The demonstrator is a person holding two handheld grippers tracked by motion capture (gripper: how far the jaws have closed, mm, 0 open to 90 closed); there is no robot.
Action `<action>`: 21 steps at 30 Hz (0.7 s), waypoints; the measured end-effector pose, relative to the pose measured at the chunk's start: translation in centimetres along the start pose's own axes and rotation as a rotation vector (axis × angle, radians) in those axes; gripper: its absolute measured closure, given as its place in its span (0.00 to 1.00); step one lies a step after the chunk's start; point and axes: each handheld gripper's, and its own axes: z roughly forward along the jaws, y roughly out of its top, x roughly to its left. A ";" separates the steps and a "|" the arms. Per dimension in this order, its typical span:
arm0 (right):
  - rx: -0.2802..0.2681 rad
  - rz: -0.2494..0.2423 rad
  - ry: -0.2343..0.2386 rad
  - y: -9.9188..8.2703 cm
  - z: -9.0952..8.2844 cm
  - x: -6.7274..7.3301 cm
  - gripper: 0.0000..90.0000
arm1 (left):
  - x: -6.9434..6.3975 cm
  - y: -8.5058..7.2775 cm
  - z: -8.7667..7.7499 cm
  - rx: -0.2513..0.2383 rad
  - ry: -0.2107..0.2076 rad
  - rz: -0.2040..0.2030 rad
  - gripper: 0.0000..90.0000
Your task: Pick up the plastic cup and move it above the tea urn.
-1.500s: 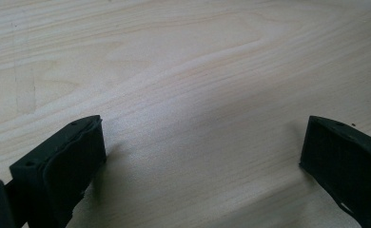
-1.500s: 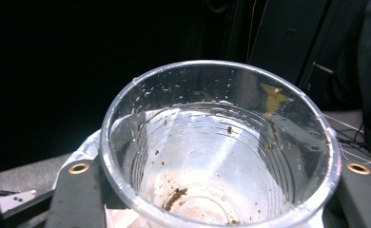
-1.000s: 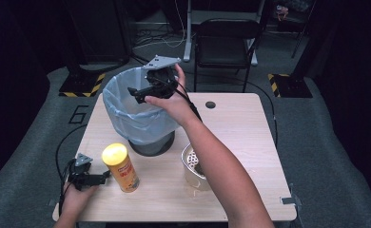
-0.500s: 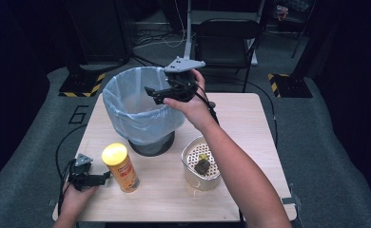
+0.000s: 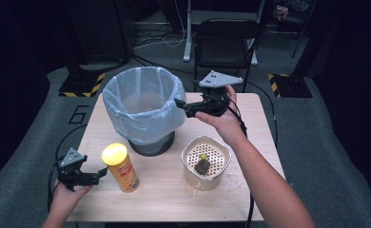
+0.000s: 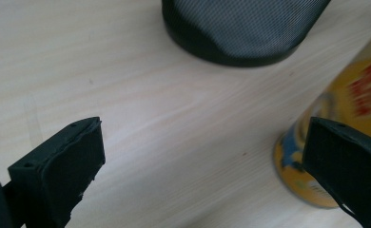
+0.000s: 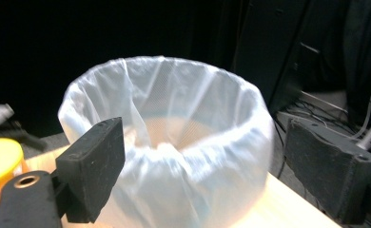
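A pale wooden rectangular table (image 5: 250, 190) fills the middle of the high view, standing on grey carpet in a dark room. At the top centre of the frame, behind the table, is one black chair (image 5: 227, 33), with cables trailing on the floor beside it. Two yellow-and-black striped floor markers sit at the upper left (image 5: 81, 88) and upper right (image 5: 288, 83).

Three things stand on the table. One black mesh waste bin lined with a pale blue plastic bag (image 5: 143, 109) is left of centre, toward the table's far side. One yellow-lidded cylindrical snack can (image 5: 121, 167) stands upright at the lower left, near the bin's base. One cream square container with a perforated inner tray (image 5: 206, 161) sits right of centre; inside it lie a dark lump and a small yellowish scrap, too small to identify.

There are two grippers. The left gripper (image 5: 98, 175), held by a hand at the lower left of the high view, rests low over the table just beside the can. In the left gripper view its jaws are spread wide with nothing between them, and the can stands just inside the right-hand jaw. The right gripper (image 5: 179, 103) is held up in the middle of the frame, its tips at the bin's right rim. In the right gripper view its jaws are parted and empty, framing the lined bin.
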 end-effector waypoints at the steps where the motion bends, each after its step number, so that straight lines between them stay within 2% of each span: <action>1: 0.000 0.000 0.000 0.0 0.0 0.0 0.15 | 0.0 0.0 0.0 0.000 0.000 0.000 0.00; 2: 0.002 0.006 -0.019 -0.7 -1.0 -0.4 0.15 | 0.1 0.4 -0.7 -0.009 -0.025 -0.016 0.00; 4: 0.007 0.012 -0.029 -1.0 -1.3 -0.7 0.15 | 0.2 0.5 -0.9 -0.003 -0.036 -0.024 0.00; 6: 0.012 0.028 -0.039 -1.5 -1.9 -1.0 0.15 | 0.1 0.5 -1.4 0.010 -0.048 -0.019 0.00; 8: 0.016 0.033 -0.045 -2.0 -2.4 -1.3 0.16 | 0.0 0.5 -1.7 0.002 -0.050 -0.012 0.00; 9: 0.025 0.024 -0.054 -2.6 -2.7 -1.5 0.17 | -0.3 0.4 -1.9 -0.014 -0.063 -0.018 0.00; 10: 0.025 0.022 -0.058 -3.0 -2.9 -1.6 0.18 | -0.4 0.4 -2.1 -0.011 -0.080 -0.020 0.00; 11: 0.025 0.022 -0.058 -3.0 -2.9 -1.6 0.18 | -0.4 0.4 -2.1 -0.011 -0.080 -0.020 0.00; 12: 0.023 0.034 -0.052 -3.7 -3.1 -1.8 0.20 | -0.7 0.3 -2.3 -0.020 -0.102 -0.022 0.00; 13: 0.023 0.034 -0.052 -3.7 -3.1 -1.8 0.20 | -0.7 0.3 -2.3 -0.020 -0.102 -0.022 0.00; 14: 0.029 0.041 -0.052 -4.3 -3.3 -2.0 0.20 | -1.2 0.3 -2.5 -0.024 -0.125 -0.006 0.00; 17: 0.031 0.048 -0.050 -4.9 -3.6 -2.0 0.22 | -1.7 0.2 -2.7 -0.026 -0.136 0.008 0.00; 18: 0.031 0.042 -0.052 -5.3 -3.7 -2.0 0.23 | -2.0 0.2 -2.7 -0.039 -0.140 0.014 0.00; 19: 0.047 0.033 -0.063 -6.1 -4.1 -2.1 0.23 | -2.3 0.2 -2.9 -0.033 -0.152 0.007 0.00; 20: 0.047 0.033 -0.063 -6.1 -4.1 -2.1 0.23 | -2.5 0.2 -3.0 -0.030 -0.167 0.005 0.00; 21: 0.053 0.029 -0.068 -6.4 -4.3 -2.1 0.23 | -2.7 0.1 -3.1 -0.036 -0.181 0.013 0.00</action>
